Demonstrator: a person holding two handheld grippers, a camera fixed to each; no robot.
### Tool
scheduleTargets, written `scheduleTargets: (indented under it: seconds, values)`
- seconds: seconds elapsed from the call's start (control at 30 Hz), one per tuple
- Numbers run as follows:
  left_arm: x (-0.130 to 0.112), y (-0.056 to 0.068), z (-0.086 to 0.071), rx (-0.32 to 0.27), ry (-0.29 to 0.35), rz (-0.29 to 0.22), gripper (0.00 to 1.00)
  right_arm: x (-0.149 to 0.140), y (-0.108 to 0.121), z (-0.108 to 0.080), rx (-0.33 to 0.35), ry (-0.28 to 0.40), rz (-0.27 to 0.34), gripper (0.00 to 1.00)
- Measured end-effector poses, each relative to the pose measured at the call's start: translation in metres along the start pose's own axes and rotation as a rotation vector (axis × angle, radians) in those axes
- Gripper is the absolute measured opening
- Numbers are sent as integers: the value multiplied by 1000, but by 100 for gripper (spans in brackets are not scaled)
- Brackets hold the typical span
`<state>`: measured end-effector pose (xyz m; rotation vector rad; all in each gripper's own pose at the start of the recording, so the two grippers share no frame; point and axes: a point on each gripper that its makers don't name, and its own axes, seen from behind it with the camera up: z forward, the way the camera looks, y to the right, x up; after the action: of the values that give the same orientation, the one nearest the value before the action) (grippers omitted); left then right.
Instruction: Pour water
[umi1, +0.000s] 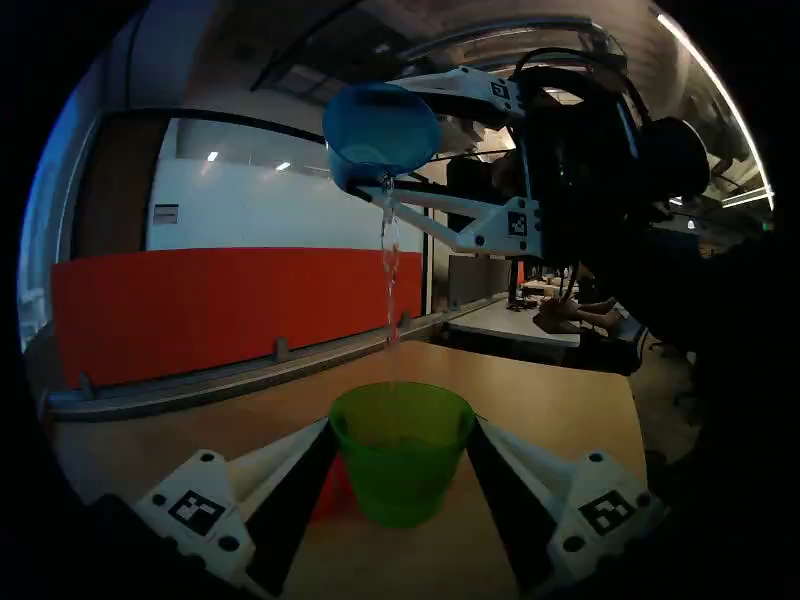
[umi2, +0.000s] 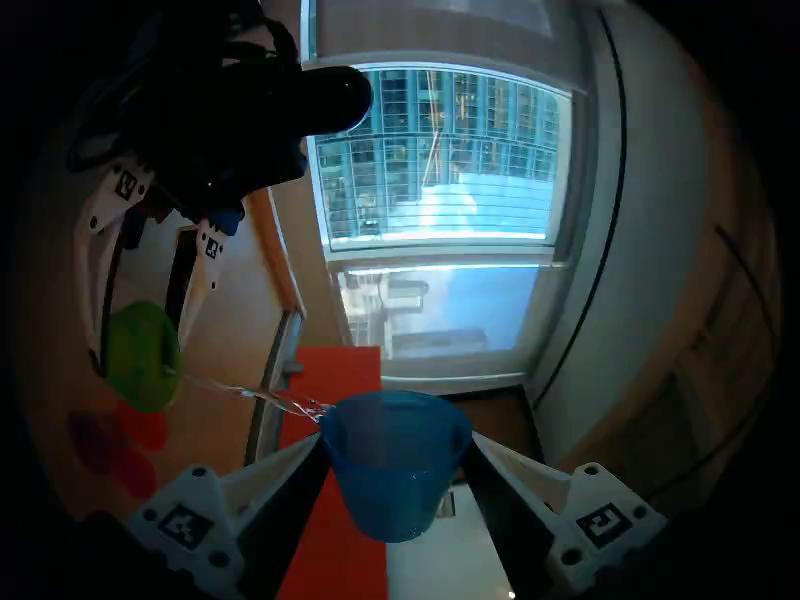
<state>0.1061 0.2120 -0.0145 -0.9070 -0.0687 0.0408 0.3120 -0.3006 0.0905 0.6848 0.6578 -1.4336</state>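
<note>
- The left gripper (umi1: 400, 432) is closed partway around the green cup (umi1: 402, 455), with one finger pressing on each side just below the rim.
- The green cup stands upright, long axis vertical and mouth facing 12 o'clock in the left gripper view. It sits at the wooden counter (umi1: 545, 390), but I cannot tell whether its base rests on it.
- A thin stream of water (umi1: 390, 270) falls straight into the green cup's mouth. The level inside is not readable through the tinted wall.
- A red object (umi1: 335, 490) lies on the counter just beside the green cup, at its 8 o'clock.
- The right gripper (umi2: 395, 440) is likewise closed partway on the blue cup (umi2: 395, 472), with both fingers against its sides.
- In the left gripper view the blue cup hangs at 12 o'clock, directly above the green one and well apart from it. It is tipped far over, so its long axis lies nearer horizontal than vertical.
- The water leaves the blue cup at the lowest edge of its rim. In the right gripper view it runs off toward 9 o'clock, where the green cup sits.
- An orange wall panel (umi1: 220, 310) runs behind the counter.
- A large window (umi2: 440, 170) fills the 12 o'clock area of the right gripper view.
</note>
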Motion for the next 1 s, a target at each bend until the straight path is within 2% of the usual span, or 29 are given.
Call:
scheduleTargets:
  seconds: [0.6, 1.0]
  values:
    - [0, -2, 0, 4, 3, -7, 87, 14, -3, 7, -5, 8, -120, 90]
    - [0, -2, 1, 4, 4, -7, 87, 16, -4, 8, -6, 15, -150, 90]
